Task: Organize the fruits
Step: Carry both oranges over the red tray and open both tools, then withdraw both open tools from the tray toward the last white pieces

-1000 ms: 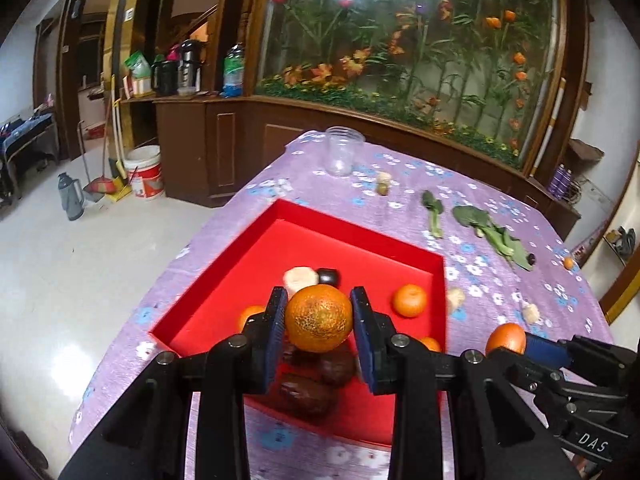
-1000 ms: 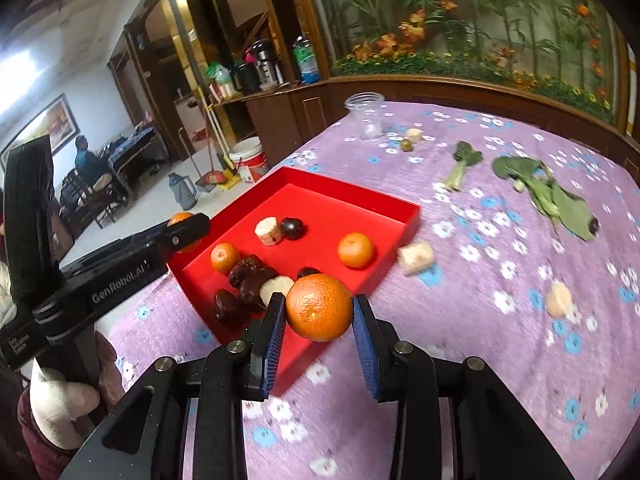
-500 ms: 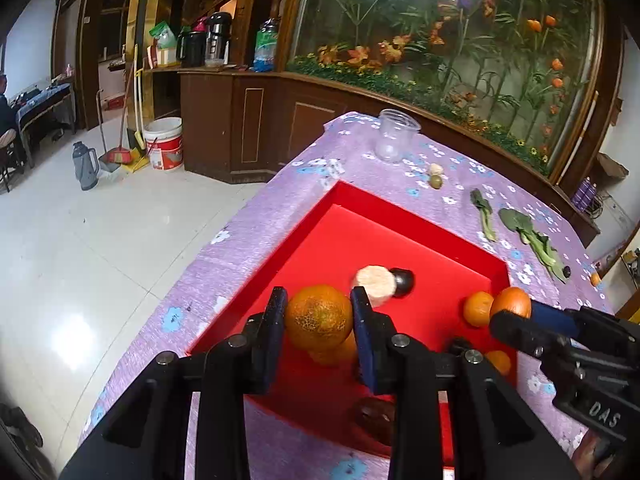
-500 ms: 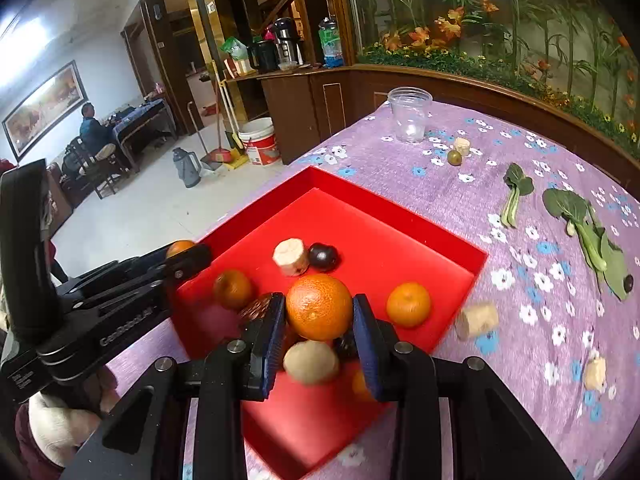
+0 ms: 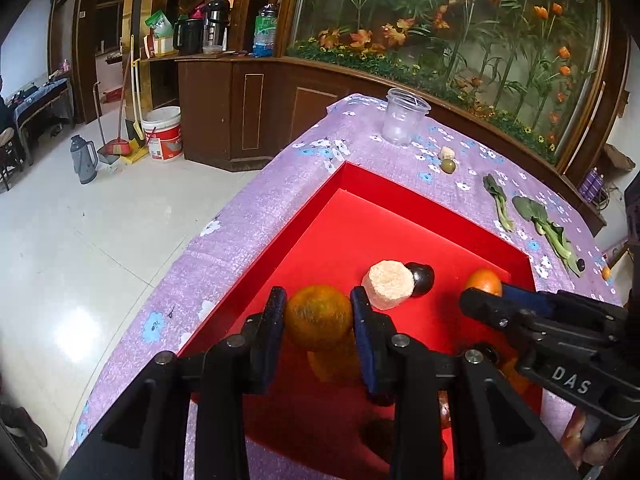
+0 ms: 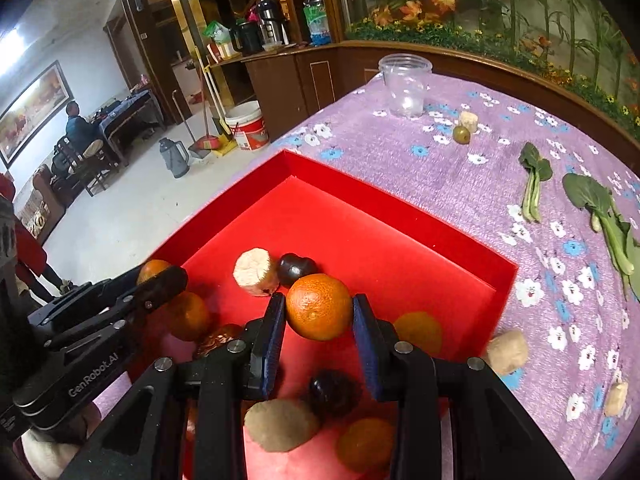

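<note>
Orange fruit fills both sets of tongs: the left tongs are clamped on an orange, its blue pads pressed to either side, and the right tongs grip a second orange the same way, both held above the red tray that sits on the purple flowered tabletop. In the tray lie a pale cut chunk touching a dark round fruit, more small oranges, brown dark fruits and a tan lump near the front. From the left wrist view the right tongs cross in from the right with their orange above the tray's far side. Outside the tray, a beige piece rests just beside its right wall, a smaller one lies further right, leafy greens lie well apart on the cloth, and a clear cup stands near the far edge with a small green fruit and a pale chunk near it
</note>
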Demonstrator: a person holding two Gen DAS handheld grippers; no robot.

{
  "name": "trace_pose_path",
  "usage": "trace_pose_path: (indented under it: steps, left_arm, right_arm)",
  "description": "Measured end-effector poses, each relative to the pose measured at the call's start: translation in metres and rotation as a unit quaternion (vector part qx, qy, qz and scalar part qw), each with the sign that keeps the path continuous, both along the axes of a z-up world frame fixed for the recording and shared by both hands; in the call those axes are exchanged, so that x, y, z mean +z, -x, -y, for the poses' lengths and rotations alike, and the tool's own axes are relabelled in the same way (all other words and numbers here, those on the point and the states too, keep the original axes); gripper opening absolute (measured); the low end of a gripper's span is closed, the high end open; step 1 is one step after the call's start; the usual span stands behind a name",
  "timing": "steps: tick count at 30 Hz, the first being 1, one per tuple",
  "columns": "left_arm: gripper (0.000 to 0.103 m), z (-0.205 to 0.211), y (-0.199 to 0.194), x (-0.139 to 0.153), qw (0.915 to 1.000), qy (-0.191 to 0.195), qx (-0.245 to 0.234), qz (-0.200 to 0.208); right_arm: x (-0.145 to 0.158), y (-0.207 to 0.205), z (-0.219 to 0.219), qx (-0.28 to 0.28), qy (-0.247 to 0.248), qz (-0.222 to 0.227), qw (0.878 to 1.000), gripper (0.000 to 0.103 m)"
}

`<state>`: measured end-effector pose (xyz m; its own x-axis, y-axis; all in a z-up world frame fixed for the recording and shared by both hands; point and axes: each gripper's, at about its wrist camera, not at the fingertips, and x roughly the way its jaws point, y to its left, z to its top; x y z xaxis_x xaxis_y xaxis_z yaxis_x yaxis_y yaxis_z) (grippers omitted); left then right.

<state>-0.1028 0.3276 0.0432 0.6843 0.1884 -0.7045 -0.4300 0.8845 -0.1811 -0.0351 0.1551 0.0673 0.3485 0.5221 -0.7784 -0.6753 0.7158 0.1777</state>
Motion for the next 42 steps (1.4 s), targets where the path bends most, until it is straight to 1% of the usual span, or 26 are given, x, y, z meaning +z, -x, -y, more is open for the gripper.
trace_pose_path:
  steps: [5,8,10,12,13,19,21,28,30,32,36,42]
  left_arm:
    - [0.033,0.0,-0.002,-0.002,1.0,0.002,-0.002,-0.003]
    - [0.046,0.002,-0.005,-0.004,1.0,0.005,-0.004,-0.005]
    - [0.049,0.004,-0.005,-0.004,0.9999,0.006,-0.008,-0.004]
    - [0.056,0.006,-0.004,-0.003,0.9999,0.007,-0.012,-0.002]
    - [0.057,0.007,-0.003,-0.002,0.9999,0.008,-0.013,0.0]
    - [0.06,0.013,0.004,0.008,0.9998,0.003,-0.017,0.009]
    - [0.062,0.016,0.006,0.011,0.9998,0.0,-0.018,0.011]
    - [0.064,0.029,0.018,0.029,0.9994,-0.014,-0.023,0.021]
    - [0.067,0.033,0.022,0.033,0.9993,-0.018,-0.024,0.024]
    - [0.07,0.039,0.026,0.039,0.999,-0.023,-0.025,0.028]
    - [0.07,0.05,0.034,0.048,0.9985,-0.032,-0.03,0.034]
    - [0.073,0.071,0.044,0.063,0.9973,-0.042,-0.041,0.044]
  right_arm:
    - [-0.006,-0.005,-0.001,-0.003,0.001,-0.007,1.0,0.037]
    - [-0.009,-0.007,-0.003,-0.003,0.001,-0.009,1.0,0.038]
    - [-0.009,-0.007,-0.003,-0.002,-0.001,-0.011,1.0,0.038]
    - [-0.009,-0.008,-0.004,-0.001,-0.003,-0.012,1.0,0.038]
    - [-0.009,-0.008,-0.003,-0.002,-0.003,-0.011,1.0,0.038]
    - [0.005,-0.004,0.007,-0.014,-0.022,-0.002,1.0,0.047]
    - [0.01,-0.001,0.011,-0.018,-0.028,0.0,0.999,0.048]
    - [0.024,0.011,0.033,-0.031,-0.046,0.002,0.998,0.05]
    - [0.027,0.016,0.04,-0.034,-0.049,0.004,0.998,0.05]
    - [0.03,0.021,0.05,-0.039,-0.054,0.005,0.998,0.051]
    - [0.035,0.028,0.075,-0.055,-0.06,0.012,0.997,0.055]
    - [0.037,0.037,0.12,-0.087,-0.071,0.015,0.994,0.055]
